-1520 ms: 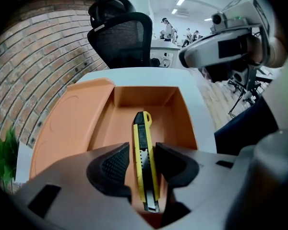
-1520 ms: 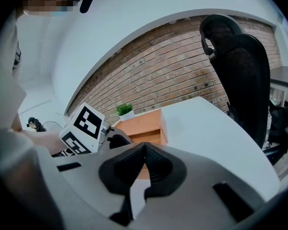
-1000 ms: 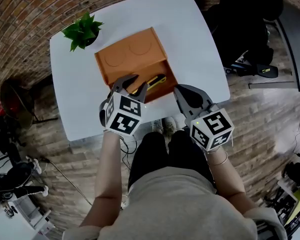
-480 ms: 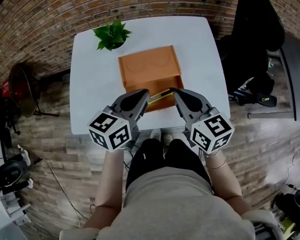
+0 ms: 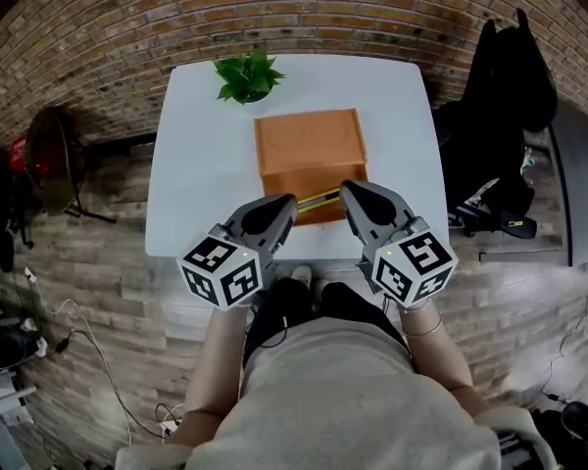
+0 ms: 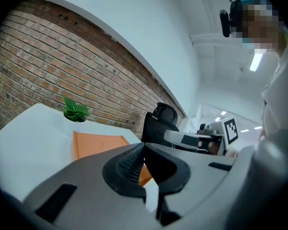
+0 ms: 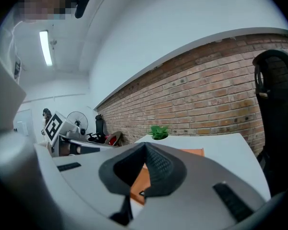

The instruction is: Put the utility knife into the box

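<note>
Both pairs of jaws are closed with nothing between them. The left gripper (image 6: 143,150) shows its ribbed pads pressed together with nothing caught in them, and the right gripper (image 7: 145,150) shows the same. Neither touches any object. From the head view, the two grippers hang side by side over the near edge of the worktop (image 5: 196,184), their tips pointing at the front of the box (image 5: 309,145) and flanking a gap between them.

In that gap lies the utility knife (image 5: 318,201), seen as a slim yellow and black strip. It sits at an angle in the open front part of the orange box, below the flat top panel with its round marks. Only part of it shows, and neither gripper holds it, so it seems to be resting loose inside the box.

Judged from how things lie, the main step looks done: the knife is in the box and both grippers are free of it. Whether the open front part is a drawer that should be pushed shut cannot be told from these pictures; if so, that would be the one thing left. Otherwise nothing more seems needed.

Beyond the box a small green plant (image 5: 247,74) stands at the far edge of the worktop, well apart from the knife.
</note>
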